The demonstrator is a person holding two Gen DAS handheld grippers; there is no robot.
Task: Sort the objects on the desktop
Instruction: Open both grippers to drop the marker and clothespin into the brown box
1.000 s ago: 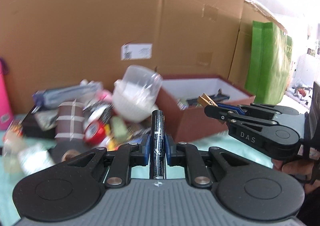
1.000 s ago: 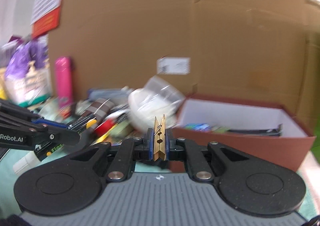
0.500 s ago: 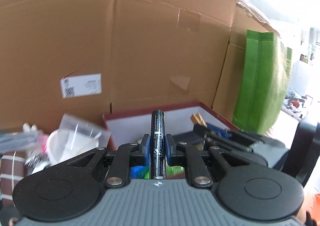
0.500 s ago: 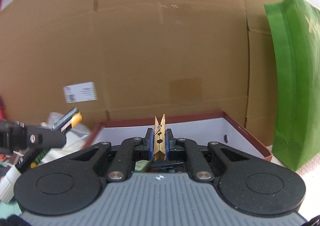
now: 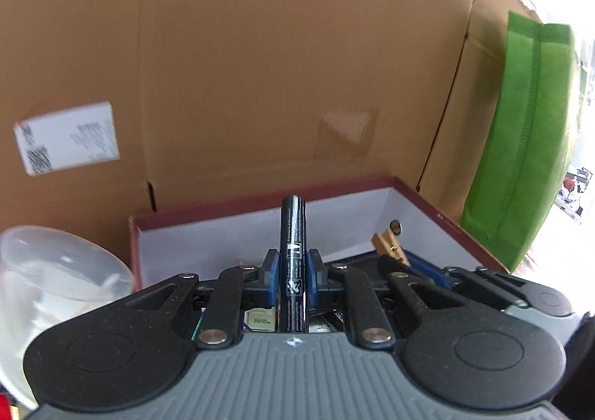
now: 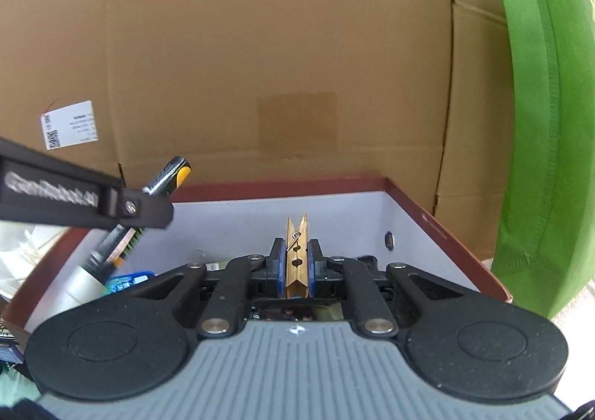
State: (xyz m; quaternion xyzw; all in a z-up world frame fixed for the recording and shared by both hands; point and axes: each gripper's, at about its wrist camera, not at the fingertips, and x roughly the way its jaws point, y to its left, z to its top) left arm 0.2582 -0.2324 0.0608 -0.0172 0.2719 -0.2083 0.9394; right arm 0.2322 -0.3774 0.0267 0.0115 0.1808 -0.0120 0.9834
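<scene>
Marker [image 5: 293, 264], a smooth black cylinder, stands clamped in the left gripper [image 5: 293, 273] above the maroon, white-lined cardboard box [image 5: 412, 193]. Right gripper [image 6: 296, 267] pinches a flat wooden clothespin [image 6: 296, 252] over the same box.

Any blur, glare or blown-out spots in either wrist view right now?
Left wrist: shipping label and clear tub smeared by motion, window at right blown white, held black marker sharp. Right wrist: crisper overall, clothespin sharp, tape glare at top, left gripper lettering blurred, fisheye bends the cardboard box.
</scene>
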